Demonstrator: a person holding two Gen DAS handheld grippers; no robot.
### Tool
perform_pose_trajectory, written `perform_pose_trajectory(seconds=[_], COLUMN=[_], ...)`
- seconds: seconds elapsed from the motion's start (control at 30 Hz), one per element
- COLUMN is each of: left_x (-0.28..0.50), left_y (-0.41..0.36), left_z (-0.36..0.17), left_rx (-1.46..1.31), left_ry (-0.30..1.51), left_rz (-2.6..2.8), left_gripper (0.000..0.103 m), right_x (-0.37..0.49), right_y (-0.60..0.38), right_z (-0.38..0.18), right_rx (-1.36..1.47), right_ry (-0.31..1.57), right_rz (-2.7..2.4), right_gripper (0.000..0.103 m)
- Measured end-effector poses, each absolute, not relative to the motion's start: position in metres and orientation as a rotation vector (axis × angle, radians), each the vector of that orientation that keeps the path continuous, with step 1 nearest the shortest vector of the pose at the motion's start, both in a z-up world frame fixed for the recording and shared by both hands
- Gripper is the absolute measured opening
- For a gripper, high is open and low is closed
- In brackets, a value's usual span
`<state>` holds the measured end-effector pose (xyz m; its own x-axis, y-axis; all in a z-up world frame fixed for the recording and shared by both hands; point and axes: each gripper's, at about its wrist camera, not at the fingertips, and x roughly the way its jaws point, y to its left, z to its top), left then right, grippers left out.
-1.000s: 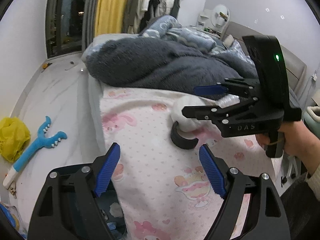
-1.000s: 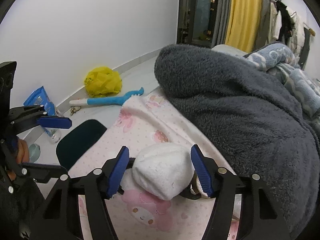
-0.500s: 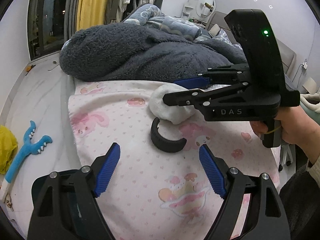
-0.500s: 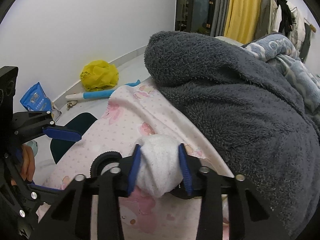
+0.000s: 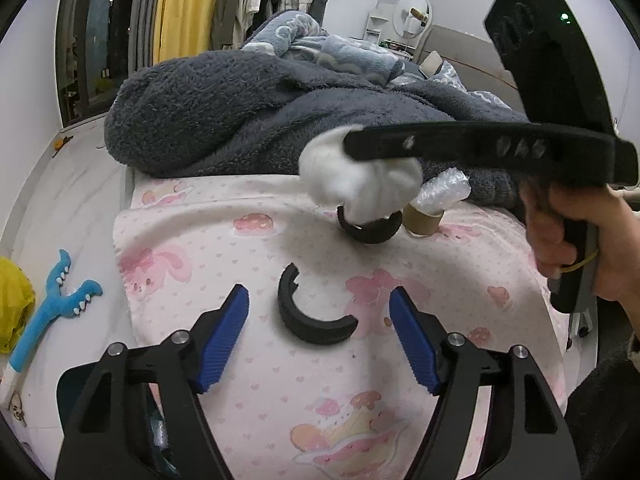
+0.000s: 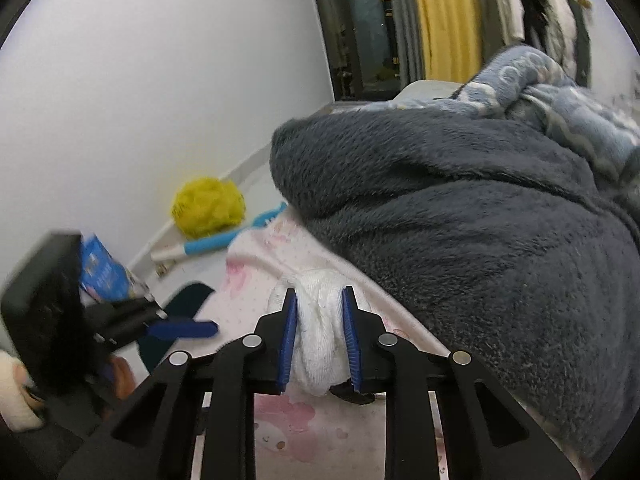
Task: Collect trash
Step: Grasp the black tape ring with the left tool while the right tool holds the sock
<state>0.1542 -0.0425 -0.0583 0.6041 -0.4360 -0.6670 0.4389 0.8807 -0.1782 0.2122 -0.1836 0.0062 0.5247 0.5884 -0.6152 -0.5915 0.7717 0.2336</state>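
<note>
On the pink-print bed sheet (image 5: 248,360) lies a black C-shaped broken ring (image 5: 312,320). It sits just ahead of my left gripper (image 5: 318,294), whose jaws are closing with the pads clear of it. My right gripper (image 6: 318,340) is shut on a white crumpled wad (image 6: 320,332), held slightly above the sheet. In the left wrist view the wad (image 5: 360,184) hangs from the right gripper (image 5: 352,148) over a second black ring (image 5: 370,232). A cardboard tube (image 5: 422,226) with bubble wrap (image 5: 442,190) stands beside that ring.
A dark grey fleece blanket (image 5: 224,116) and a blue blanket (image 5: 332,52) are piled behind the trash. On the floor at left are a yellow bag (image 6: 208,206), a blue toy (image 5: 56,308), a blue packet (image 6: 100,268) and a dark bin (image 6: 188,300).
The right gripper closed on the white wad and lifted it, uncovering a black ring and the cardboard tube. The left gripper moved toward the C-shaped piece and its jaws narrowed.
</note>
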Motion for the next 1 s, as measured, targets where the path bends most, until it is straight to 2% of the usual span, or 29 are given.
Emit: perform_pose_trajectory(seconds=[0.3, 0.5, 0.57, 0.7, 1.0], left_x=[0.162, 0.164, 0.165, 0.167, 0.162], left_y=[-0.053, -0.060, -0.061, -0.063, -0.072], left_z=[-0.067, -0.072, -0.072, -0.073, -0.066], left_rx=[0.006, 0.010, 0.008, 0.012, 0.038], left_ry=[0.801, 0.809, 0.807, 0.814, 0.815], left_rz=[-0.473, -0.447, -0.430, -0.394, -0.361], left_gripper=[0.064, 0.059, 0.054, 0.037, 0.036], right_x=[0.208, 0.204, 0.202, 0.200, 0.183], right_y=[-0.222, -0.238, -0.240, -0.243, -0.241], right_z=[0.019, 0.021, 0.020, 0.016, 0.015], right_rx=[0.202, 0.243, 0.247, 0.261, 0.234], right_ry=[0.705, 0.697, 0.700, 0.715, 0.724], right_rz=[0.744, 0.737, 0.737, 0.737, 0.704], right_gripper=[0.022, 0.022, 0.022, 0.022, 0.022])
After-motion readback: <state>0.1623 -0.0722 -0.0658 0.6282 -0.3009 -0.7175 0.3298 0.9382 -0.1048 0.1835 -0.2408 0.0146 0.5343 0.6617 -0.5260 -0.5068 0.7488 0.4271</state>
